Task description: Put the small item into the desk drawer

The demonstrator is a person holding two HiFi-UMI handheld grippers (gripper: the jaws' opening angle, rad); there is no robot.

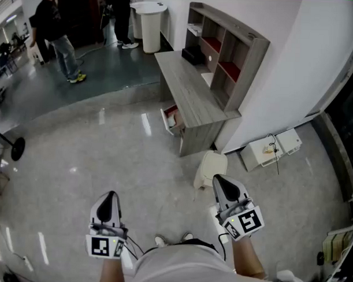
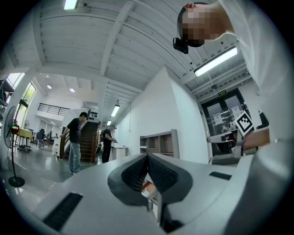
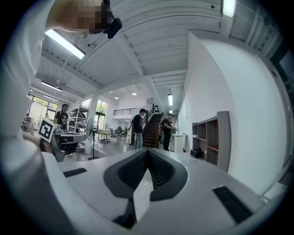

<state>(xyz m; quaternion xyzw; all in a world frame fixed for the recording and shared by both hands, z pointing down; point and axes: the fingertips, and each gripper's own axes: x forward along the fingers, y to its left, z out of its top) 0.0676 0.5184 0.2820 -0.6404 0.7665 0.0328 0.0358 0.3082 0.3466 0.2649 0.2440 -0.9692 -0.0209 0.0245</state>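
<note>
Approaching comes first: we stand well apart from the desk [image 1: 189, 89], its drawer [image 1: 171, 118] ajar, left gripper [image 1: 110, 197] and right gripper [image 1: 218, 180] both closed on nothing. We cannot pick out the small item.

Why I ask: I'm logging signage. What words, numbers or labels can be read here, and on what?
No text is legible.
Small green sign above dark glass door: too small.
White sheets on that door: blurred.
Black-and-white square marker: pattern only.
</note>
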